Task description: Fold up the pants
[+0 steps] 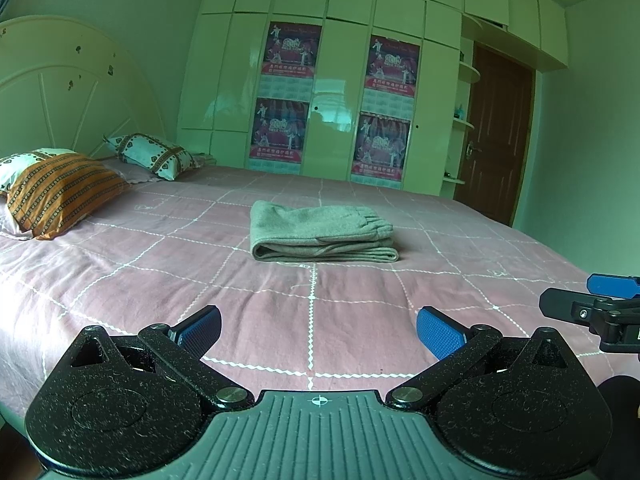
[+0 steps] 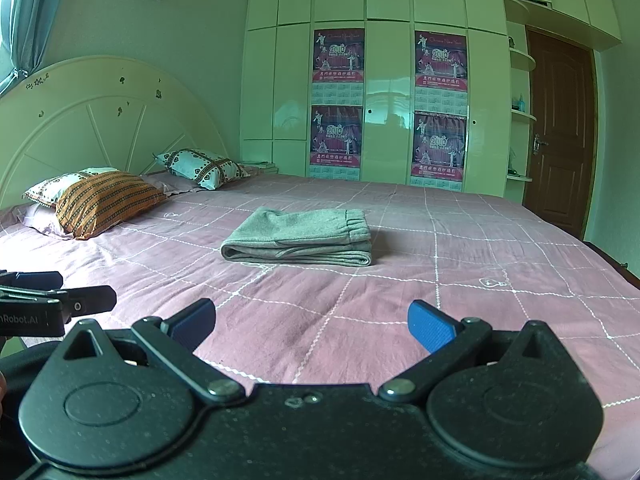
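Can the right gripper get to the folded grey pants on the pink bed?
Probably yes. The right gripper is open and points at the folded grey pants, with only bare pink checked bedsheet between them. It is apart from them, so it must move forward first.

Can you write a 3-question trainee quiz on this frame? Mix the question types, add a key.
1. True or false: the grey pants lie in a folded stack on the pink bedsheet.
2. Multiple choice: the left gripper and right gripper are
A. both open and empty
B. both shut on the pants
C. one open, one shut on a pillow
3. Fill in: the orange striped pillow lies near the ____ of the bed.

Key
1. True.
2. A. Each pair of jaws stands wide apart, short of the pants, holding nothing.
3. Headboard.
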`<action>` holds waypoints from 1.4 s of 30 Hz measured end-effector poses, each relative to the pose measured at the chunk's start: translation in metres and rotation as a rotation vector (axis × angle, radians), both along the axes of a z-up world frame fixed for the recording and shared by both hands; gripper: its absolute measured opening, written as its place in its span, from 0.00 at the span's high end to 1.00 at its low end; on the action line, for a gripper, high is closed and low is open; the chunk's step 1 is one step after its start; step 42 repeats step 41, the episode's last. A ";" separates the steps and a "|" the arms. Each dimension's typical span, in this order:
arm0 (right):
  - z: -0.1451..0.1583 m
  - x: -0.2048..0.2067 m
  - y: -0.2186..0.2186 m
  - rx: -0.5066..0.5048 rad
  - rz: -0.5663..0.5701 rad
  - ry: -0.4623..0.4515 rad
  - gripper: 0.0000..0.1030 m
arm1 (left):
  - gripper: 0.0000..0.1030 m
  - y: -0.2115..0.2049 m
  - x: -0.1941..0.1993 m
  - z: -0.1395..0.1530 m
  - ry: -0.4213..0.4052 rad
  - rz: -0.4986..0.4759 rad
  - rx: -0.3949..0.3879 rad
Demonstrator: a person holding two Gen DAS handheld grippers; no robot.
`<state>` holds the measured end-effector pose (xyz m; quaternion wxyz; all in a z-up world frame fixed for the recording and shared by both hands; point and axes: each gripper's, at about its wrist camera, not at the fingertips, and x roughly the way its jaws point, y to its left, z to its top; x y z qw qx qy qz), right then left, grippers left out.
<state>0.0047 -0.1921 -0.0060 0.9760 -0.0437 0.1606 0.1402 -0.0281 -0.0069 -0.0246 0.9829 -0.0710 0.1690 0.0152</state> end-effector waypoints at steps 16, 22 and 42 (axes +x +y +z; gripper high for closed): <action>0.001 0.000 -0.001 -0.002 0.001 0.001 0.06 | 0.00 -0.001 -0.001 0.000 0.003 -0.005 0.003; 0.000 0.001 -0.002 -0.002 0.003 0.000 0.06 | 0.00 0.000 0.001 0.000 0.005 -0.005 0.003; 0.000 0.002 -0.004 -0.005 0.006 0.001 0.06 | 0.00 0.004 0.001 -0.003 0.003 -0.049 -0.011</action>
